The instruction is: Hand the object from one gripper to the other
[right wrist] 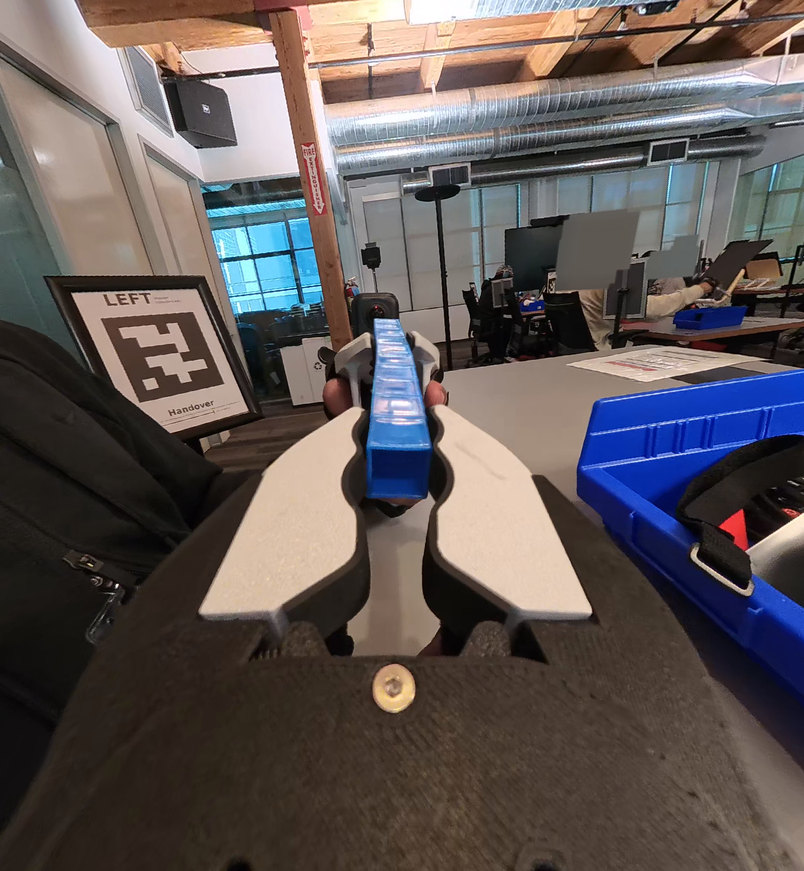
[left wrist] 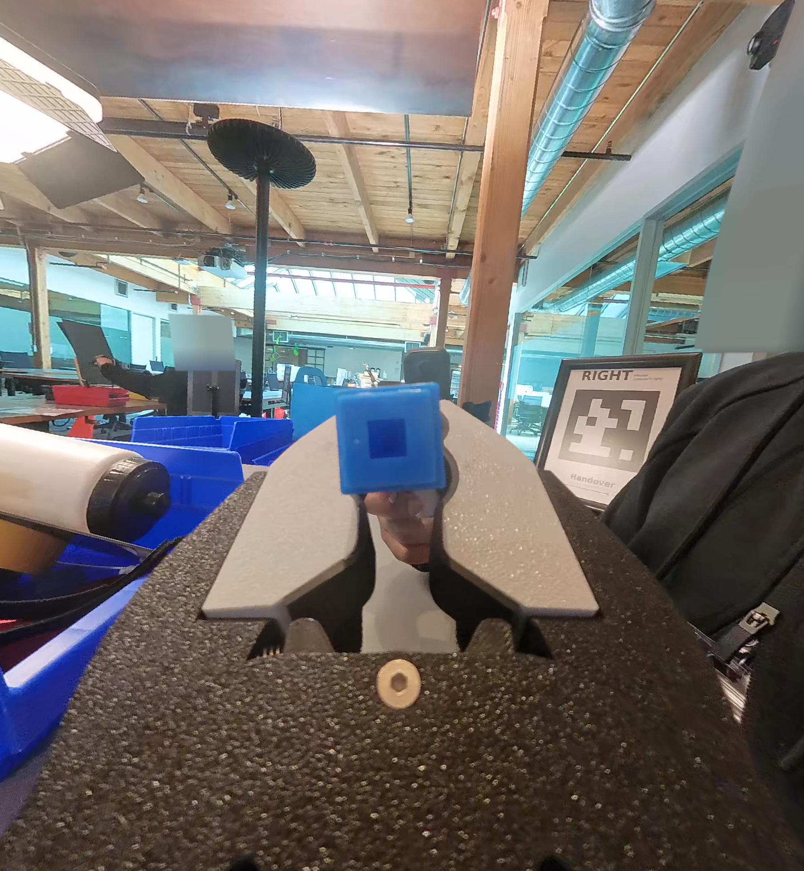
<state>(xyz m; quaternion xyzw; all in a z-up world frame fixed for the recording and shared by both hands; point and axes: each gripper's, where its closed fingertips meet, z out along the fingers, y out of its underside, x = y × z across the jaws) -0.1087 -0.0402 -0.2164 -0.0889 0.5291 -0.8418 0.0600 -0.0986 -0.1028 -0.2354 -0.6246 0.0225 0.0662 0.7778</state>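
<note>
- the long blue pill organizer (right wrist: 397, 410) hangs in mid-air over the grey worktop (right wrist: 522, 400), bridging both grippers
- right gripper (right wrist: 396, 464) fingers pinch the near end; left gripper (left wrist: 393, 447) fingers look closed on the other end
- looks like light, stiff, slick plastic, so I'd grab the flat sides, not the lids

A grey table (right wrist: 508, 405) bears a blue bin (right wrist: 673, 471) and, farther back, printed sheets (right wrist: 659, 363).
</note>
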